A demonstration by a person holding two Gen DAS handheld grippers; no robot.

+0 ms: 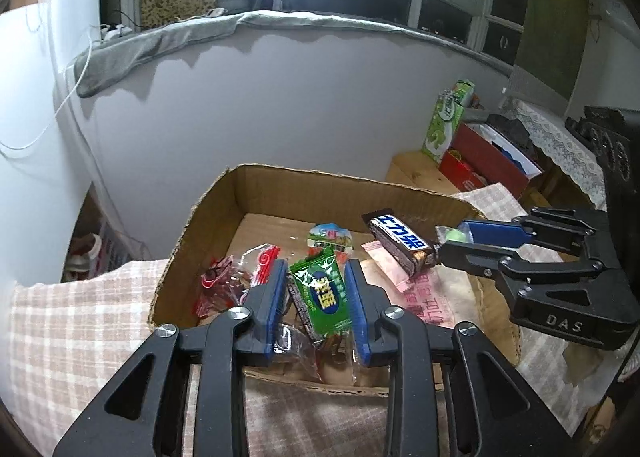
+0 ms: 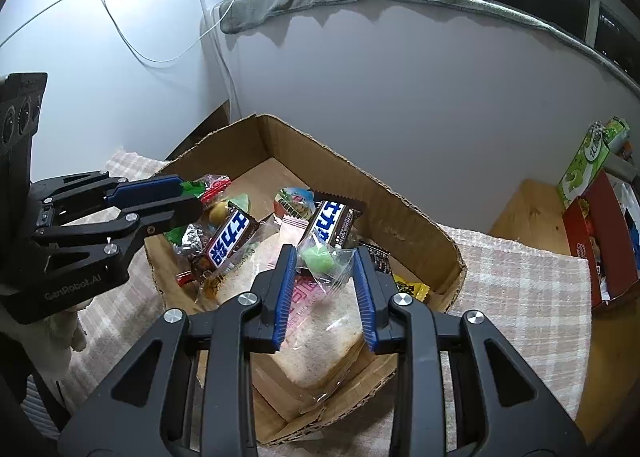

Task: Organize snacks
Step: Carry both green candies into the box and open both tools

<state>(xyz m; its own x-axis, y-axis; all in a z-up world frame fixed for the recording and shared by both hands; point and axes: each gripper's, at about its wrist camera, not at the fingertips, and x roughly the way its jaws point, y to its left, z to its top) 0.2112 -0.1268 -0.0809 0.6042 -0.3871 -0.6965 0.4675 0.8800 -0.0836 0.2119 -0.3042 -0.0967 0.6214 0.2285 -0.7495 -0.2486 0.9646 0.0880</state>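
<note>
L gripper (image 1: 317, 299), lower center of left wrist view: jaws part-open w/ green wrapped candy (image 1: 320, 297) between the blue pads; wrapper looks touched on both sides but can't tell if pads truly press or it's just been let go, so grip state unclear. R gripper (image 2: 326, 289), lower center of right wrist view: clear-wrapped green sweet (image 2: 318, 260) sits between the pads, wrapper edges meet both pads, same doubt on real pinch. Both grippers over the cardboard box (image 1: 260, 185), mid-frame, on a checked cloth (image 1: 72, 321).

Box contents: two dark choc bars w/ blue-white label (image 2: 230, 237), (image 2: 334, 223), red-clear packet (image 1: 224, 281) at left, pink sachet (image 1: 390, 267), small jelly cup (image 1: 330, 237), big clear bag of pale grainy stuff (image 2: 320, 337) along the near side.

Step, my read: drop-off phase, both snacks being placed in box. Next: open jaws fully so wrappers fall clear, lift straight up w/o dragging film, then go for remaining loose snacks. None visible outside box here. Red box (image 1: 488, 153) upper right not involved.
</note>
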